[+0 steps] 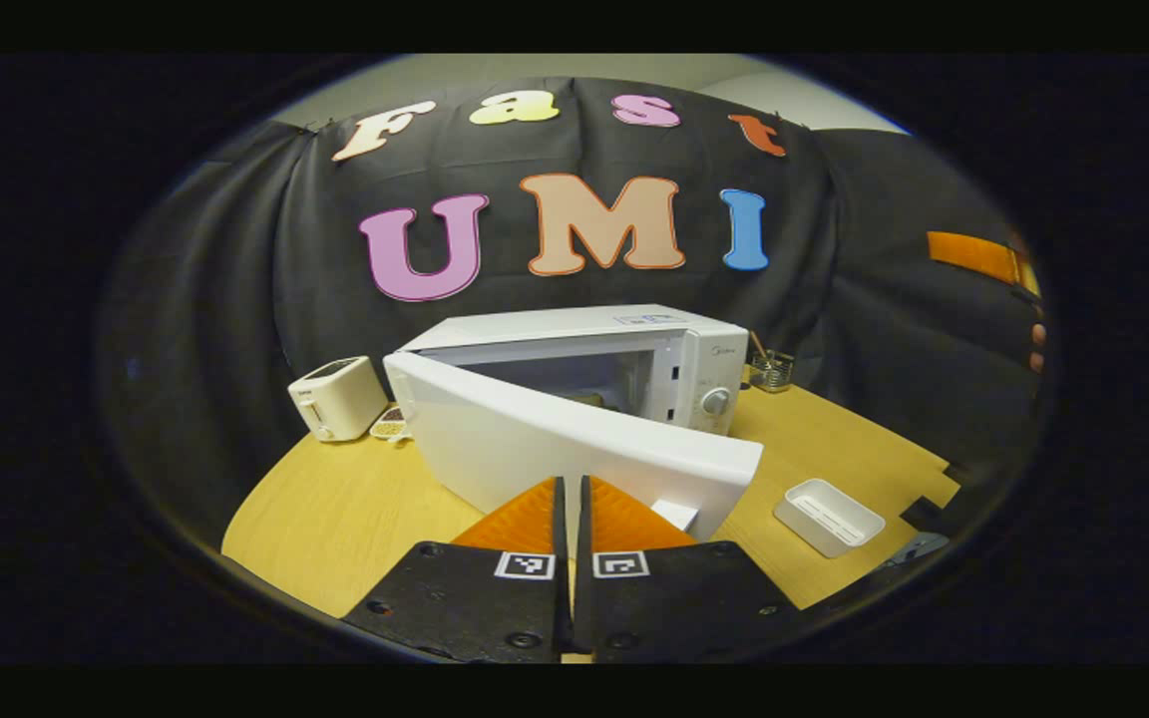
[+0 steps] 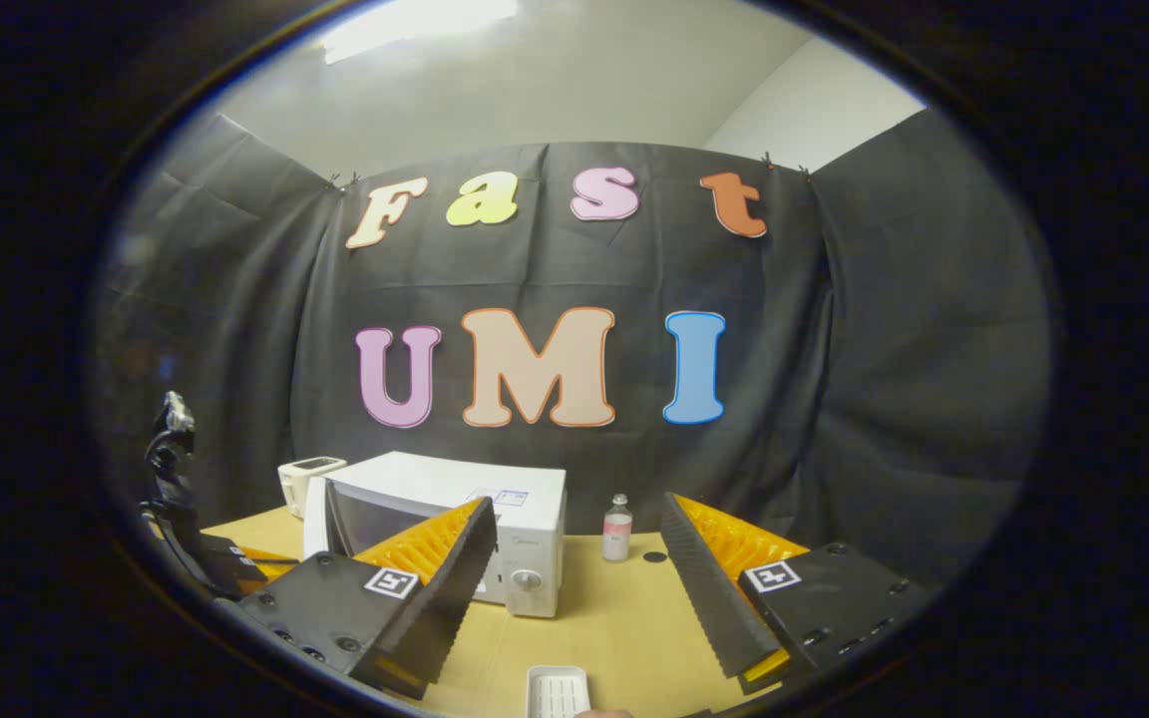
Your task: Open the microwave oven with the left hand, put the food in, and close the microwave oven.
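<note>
The white microwave stands mid-table with its door swung partway out from its left hinge, across the cavity mouth. My left gripper is shut, nothing between its fingers, and its tips sit right at the door's outer face near its lower edge. A small dim object lies low inside the cavity, too unclear to name. In the right gripper view the microwave is behind my right gripper, which hangs open and empty above the table.
A cream toaster and a small dish sit left of the microwave. A glass holding sticks stands at its right. A white tray lies on the wooden table. A small bottle stands right of the microwave. A hand shows at far right.
</note>
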The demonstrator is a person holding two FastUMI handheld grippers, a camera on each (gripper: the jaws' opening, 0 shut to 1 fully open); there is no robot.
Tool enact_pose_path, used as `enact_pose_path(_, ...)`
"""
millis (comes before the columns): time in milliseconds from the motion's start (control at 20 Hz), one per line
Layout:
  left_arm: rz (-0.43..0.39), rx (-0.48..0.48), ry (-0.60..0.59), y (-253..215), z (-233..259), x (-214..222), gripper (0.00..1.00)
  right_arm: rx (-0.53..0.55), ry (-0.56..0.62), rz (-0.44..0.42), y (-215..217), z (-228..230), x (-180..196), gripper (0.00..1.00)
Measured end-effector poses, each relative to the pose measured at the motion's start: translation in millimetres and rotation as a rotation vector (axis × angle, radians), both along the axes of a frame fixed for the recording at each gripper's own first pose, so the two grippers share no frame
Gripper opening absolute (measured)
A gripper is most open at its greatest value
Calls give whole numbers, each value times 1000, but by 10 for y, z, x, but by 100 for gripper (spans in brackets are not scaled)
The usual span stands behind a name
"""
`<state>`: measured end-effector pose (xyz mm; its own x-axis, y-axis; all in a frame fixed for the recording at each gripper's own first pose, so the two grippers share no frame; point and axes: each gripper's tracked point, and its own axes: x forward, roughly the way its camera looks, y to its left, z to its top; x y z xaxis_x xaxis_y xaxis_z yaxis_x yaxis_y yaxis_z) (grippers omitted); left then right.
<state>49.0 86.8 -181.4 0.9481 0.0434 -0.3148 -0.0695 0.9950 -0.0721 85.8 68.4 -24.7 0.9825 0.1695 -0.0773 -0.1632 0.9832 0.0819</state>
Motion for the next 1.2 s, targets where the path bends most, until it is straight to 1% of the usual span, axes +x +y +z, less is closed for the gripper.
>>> enact_pose_path(150, -9, 10, -1, -65, -1, 161, 0, -23, -7, -3, -76, 11, -45, 96)
enact_pose_path(350, -44, 14, -1, -159, -38, 389, 0, -44, -2, -12, -167, -8, -93, 96)
enact_pose_path(400, -55, 14, -6, -190, -35, 459, 1, -45, -2, -17, -193, -2, -94, 96)
enact_pose_path(550, -64, 36, -3, -225, -60, 658, 0, -38, 3, -22, -244, 8, -102, 96)
enact_pose_path(1000, -98, 45, -37, -411, 10, 1242, 1, -54, 34, 4, -289, -68, -140, 96)
enact_pose_path(1200, -110, -17, -21, -516, -52, 1414, 0, -53, 43, 3, -315, -65, -163, 96)
